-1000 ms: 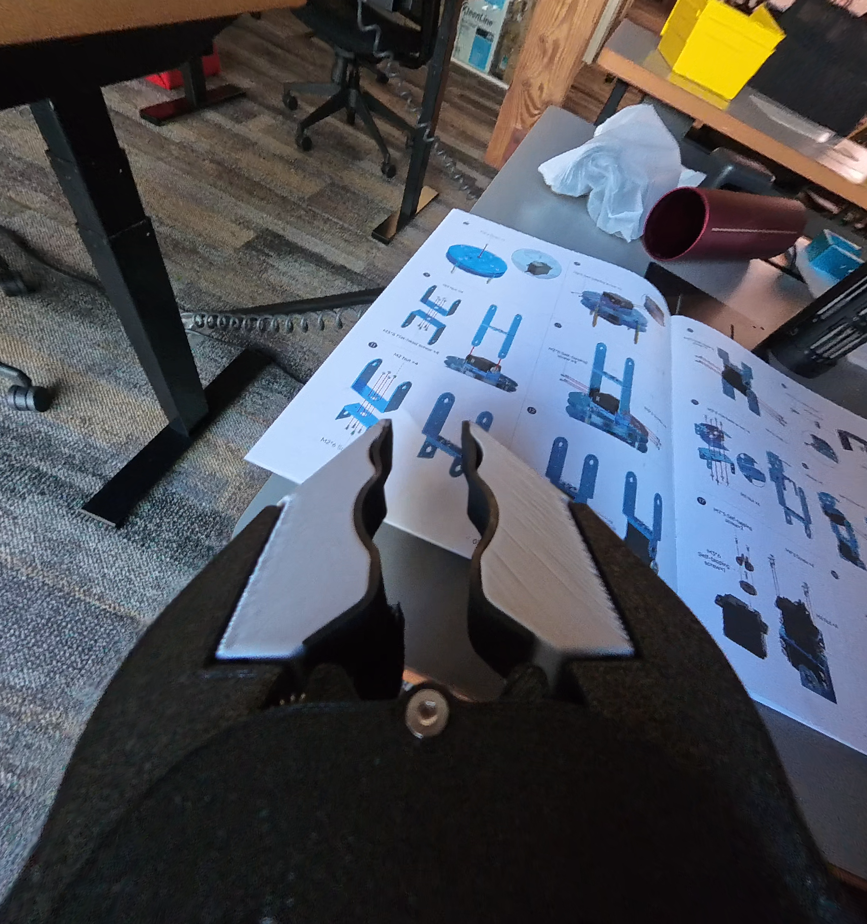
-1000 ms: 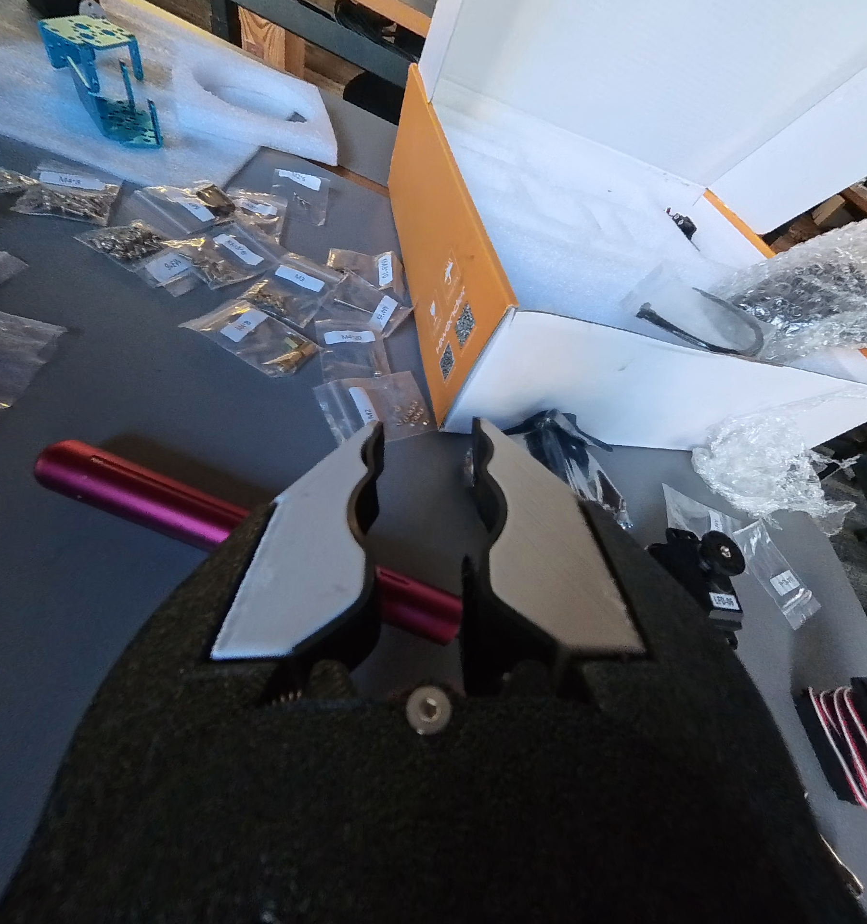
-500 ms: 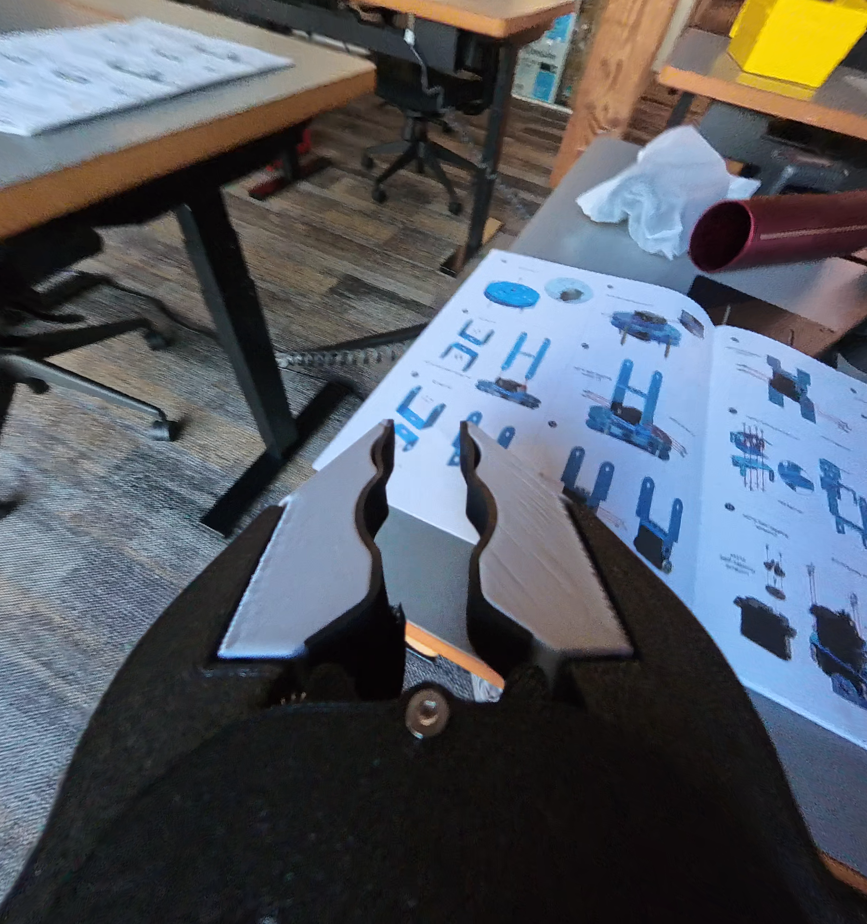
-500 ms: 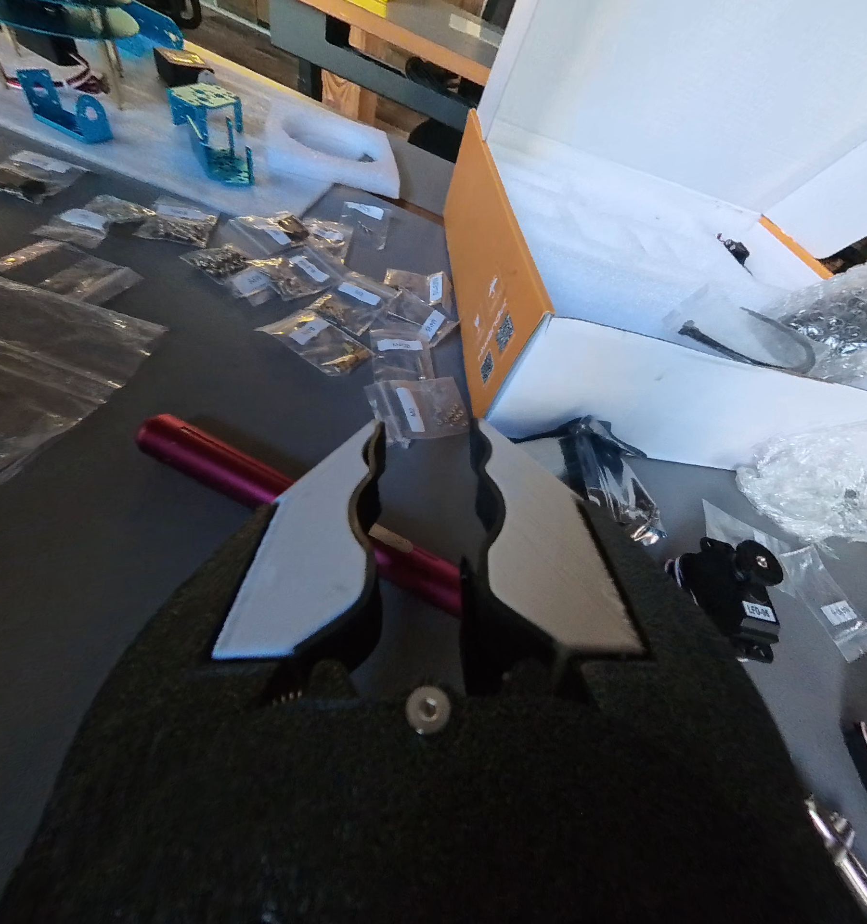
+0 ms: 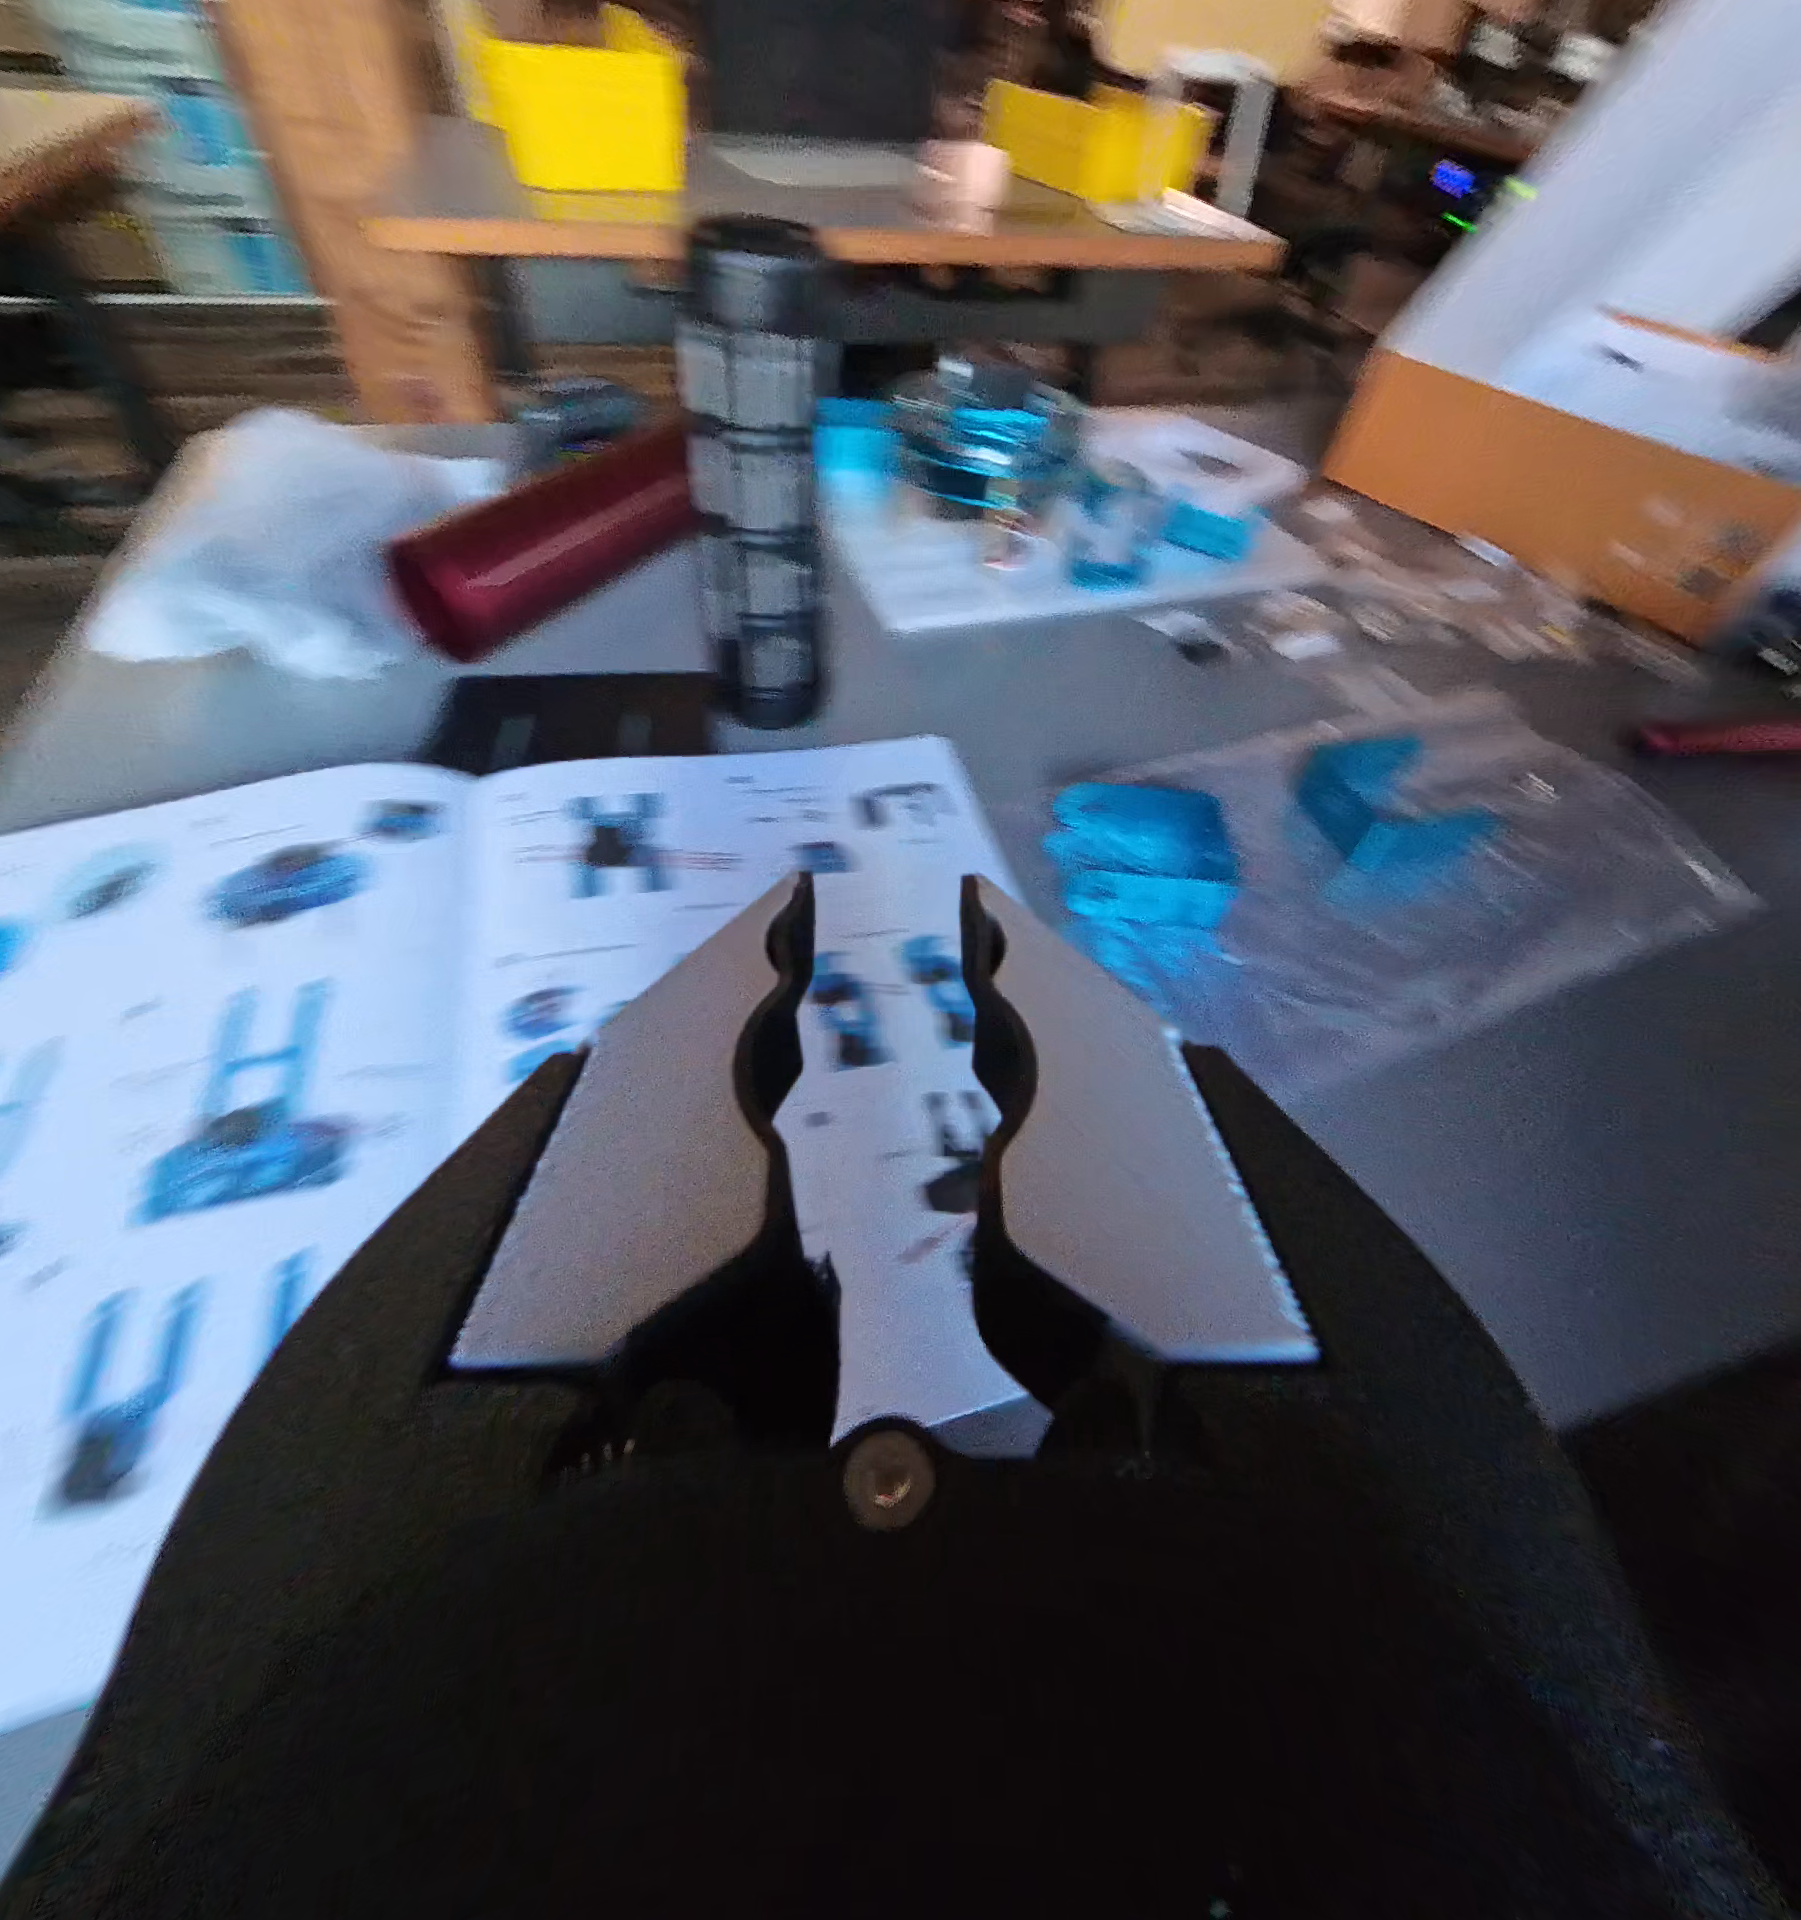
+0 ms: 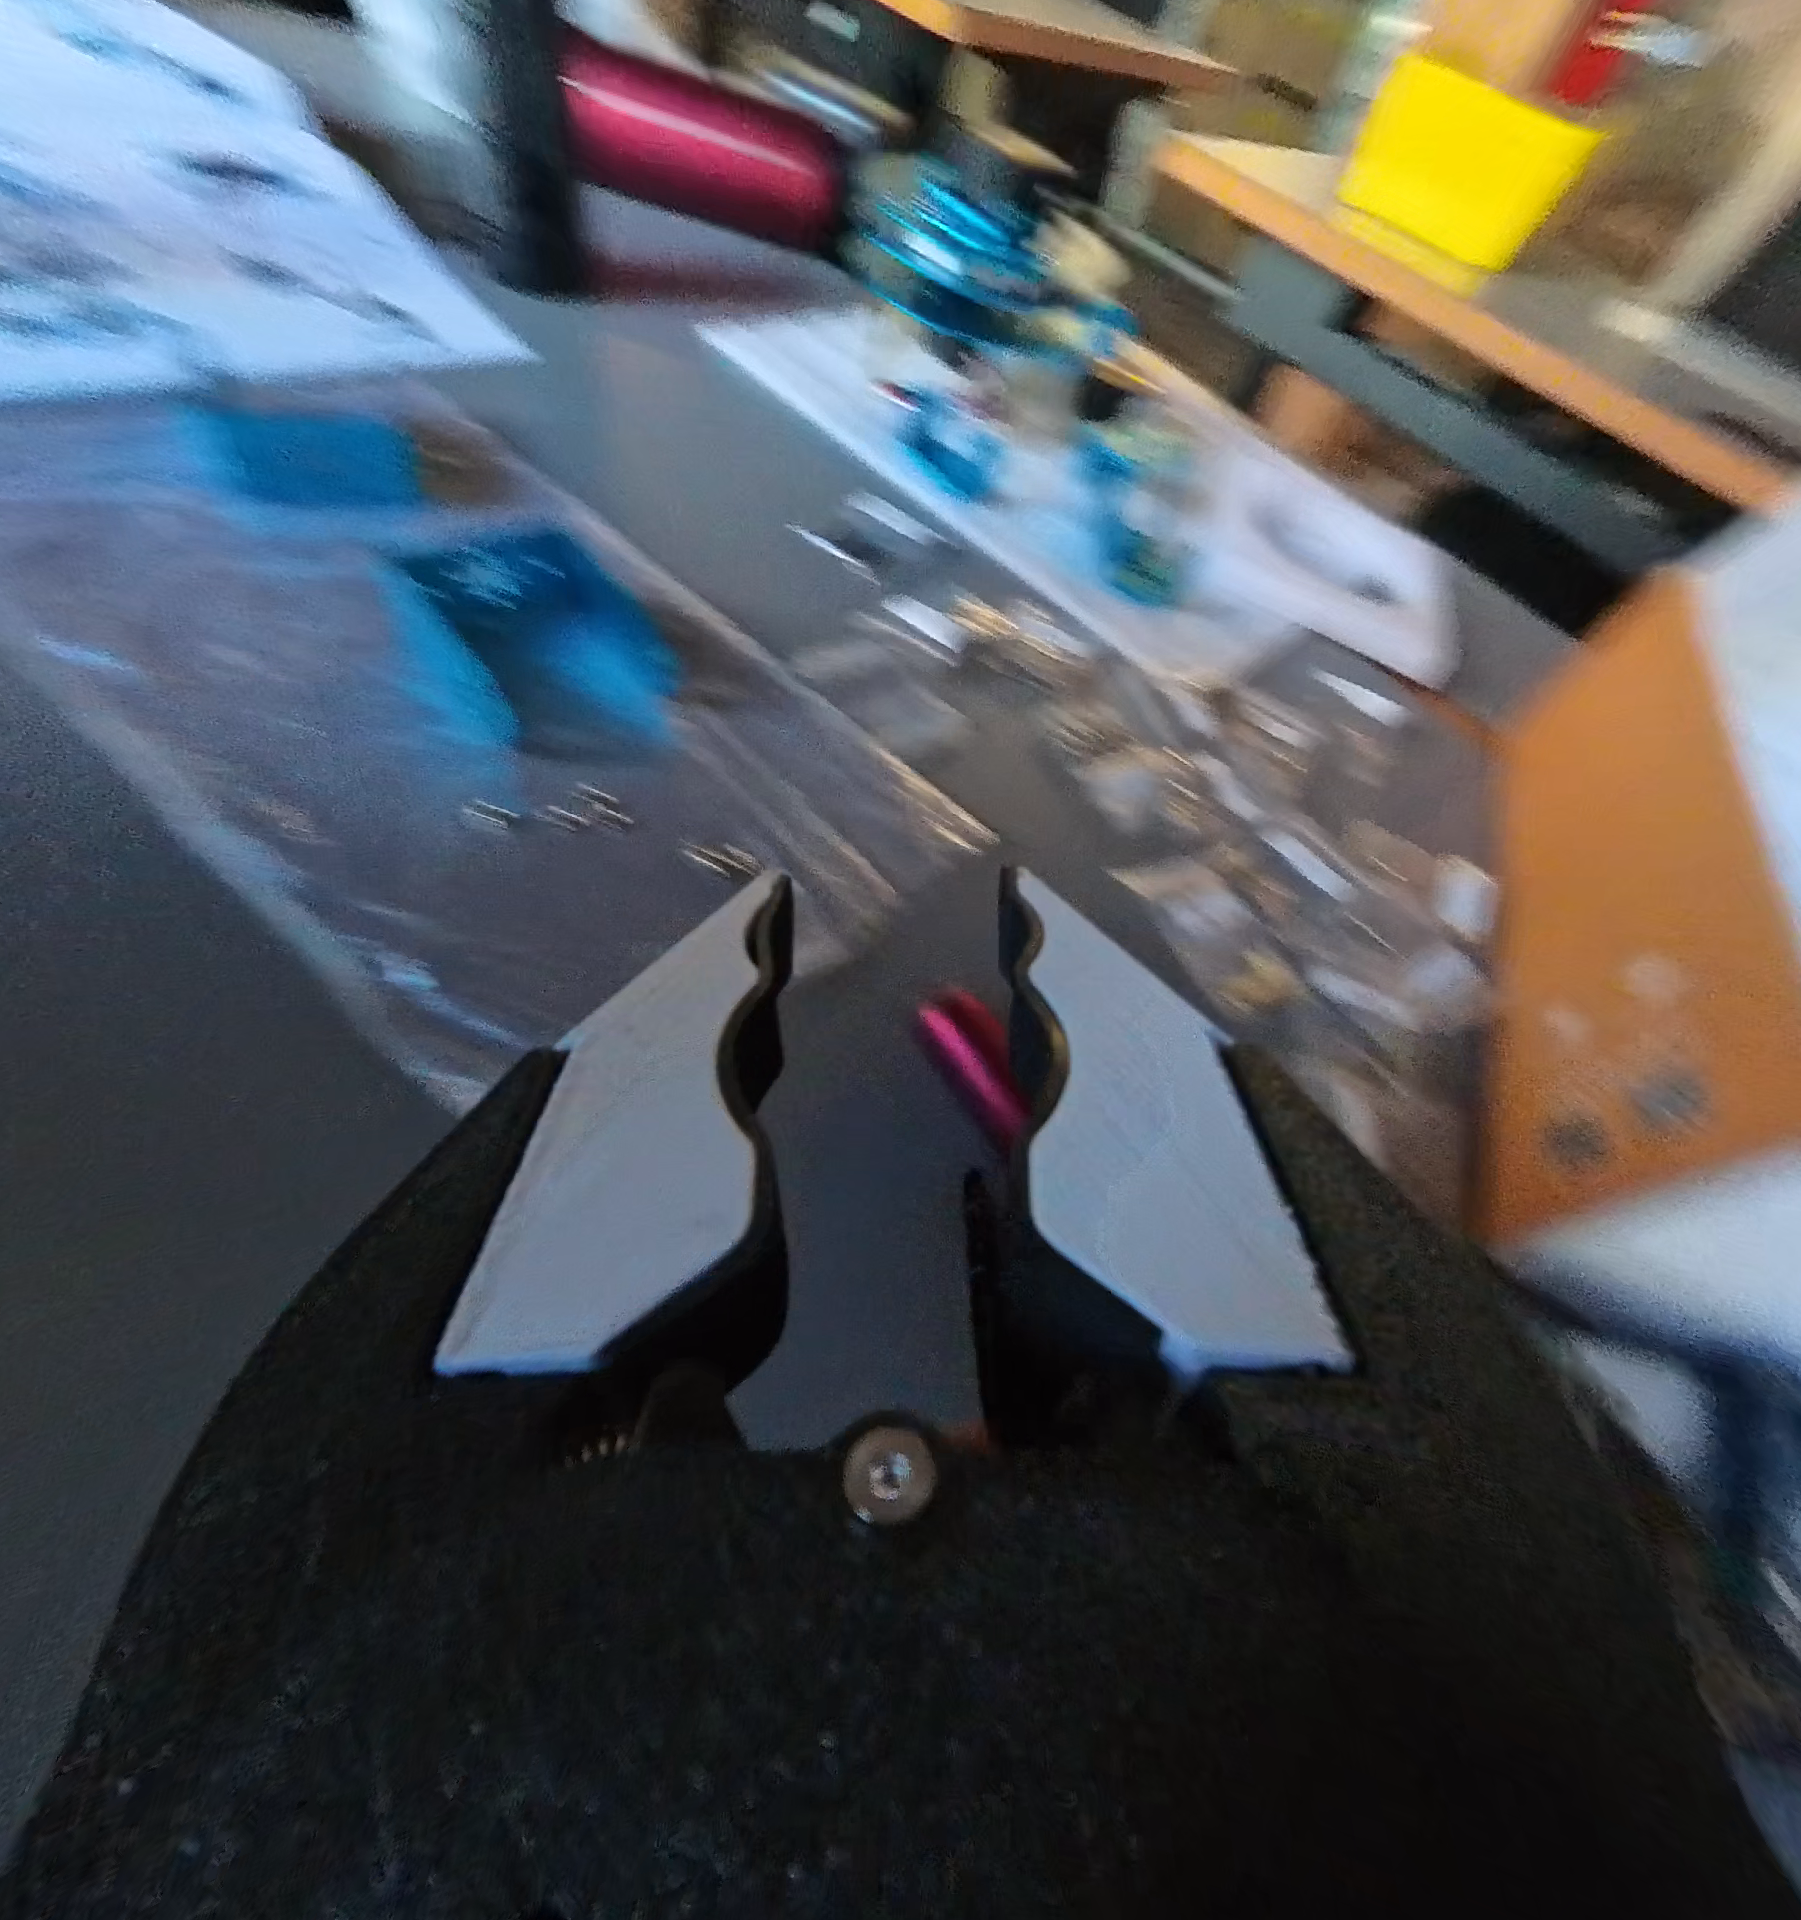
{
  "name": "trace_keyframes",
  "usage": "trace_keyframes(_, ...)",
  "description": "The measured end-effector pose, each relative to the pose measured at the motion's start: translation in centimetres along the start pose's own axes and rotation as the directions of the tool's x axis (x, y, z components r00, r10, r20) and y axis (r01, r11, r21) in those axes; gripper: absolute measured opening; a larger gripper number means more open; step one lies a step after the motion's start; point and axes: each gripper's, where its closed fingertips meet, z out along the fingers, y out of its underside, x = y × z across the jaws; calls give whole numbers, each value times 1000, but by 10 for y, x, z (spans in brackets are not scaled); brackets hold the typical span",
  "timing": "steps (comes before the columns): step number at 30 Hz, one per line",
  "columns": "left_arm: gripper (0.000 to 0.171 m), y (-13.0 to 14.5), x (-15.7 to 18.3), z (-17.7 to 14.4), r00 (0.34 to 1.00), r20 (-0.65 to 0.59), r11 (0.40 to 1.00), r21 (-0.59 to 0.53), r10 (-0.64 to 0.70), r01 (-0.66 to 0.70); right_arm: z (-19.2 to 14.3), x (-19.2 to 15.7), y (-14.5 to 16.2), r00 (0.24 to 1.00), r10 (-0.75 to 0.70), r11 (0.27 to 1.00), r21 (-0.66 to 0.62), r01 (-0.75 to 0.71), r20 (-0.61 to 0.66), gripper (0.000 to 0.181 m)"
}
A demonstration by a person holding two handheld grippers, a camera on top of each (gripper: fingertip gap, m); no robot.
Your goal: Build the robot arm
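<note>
Both views are motion-blurred. My left gripper (image 5: 883, 894) is open and empty, above the right page of an open white instruction booklet (image 5: 252, 997) with blue drawings. Blue metal brackets (image 5: 1145, 862) in a clear bag lie to its right. My right gripper (image 6: 894, 883) is open and empty over the dark grey table (image 6: 148, 1039). A thin magenta rod (image 6: 963, 1060) lies just inside its right finger; whether they touch is unclear. The rod also shows far right in the left wrist view (image 5: 1748, 736).
A dark red tube (image 5: 543, 551) and a black ribbed column (image 5: 761, 499) stand beyond the booklet. An orange and white open box (image 5: 1561, 499) is at the right, with small parts bags (image 6: 1187, 748) before it. Yellow bins (image 5: 584, 104) sit on a far desk. The grippers' ends are close to 45 cm from one another. Between my right fingertips and the thin magenta rod (image 6: 963, 1060) there is roughly 7 cm. It is also in sight in the left wrist view (image 5: 1671, 740).
Both views have swung quickly: the left from the floor and booklet's left page towards the table's middle, the right from the box towards the blue parts. The right jaws have spread slightly wider.
</note>
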Motion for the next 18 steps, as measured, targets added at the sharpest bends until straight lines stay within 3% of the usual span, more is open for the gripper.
trace_keyframes(2,27,12,43,21,985,-142,993,-51,103,-111,4,-49,-30,965,-27,999,25,21,261,33)
trace_keyframes(4,27,20,70,45,941,-228,960,-65,252,-273,14,-91,-41,888,-100,990,-43,133,450,36)
trace_keyframes(6,28,33,90,66,837,-322,869,-75,443,-489,28,-126,-38,779,-216,950,-59,307,589,29)
trace_keyframes(8,30,37,104,83,756,-439,822,-63,486,-565,58,-129,-31,745,-314,900,-66,431,589,26)
trace_keyframes(12,35,55,98,114,706,-601,794,-185,375,-579,100,-128,-15,722,-285,871,-145,469,630,26)
trace_keyframes(14,35,68,100,118,667,-671,775,-217,323,-594,104,-128,-20,726,-255,898,-121,422,639,18)
trace_keyframes(18,37,79,109,132,622,-727,777,-199,292,-597,103,-122,-9,738,-175,907,-185,378,652,19)
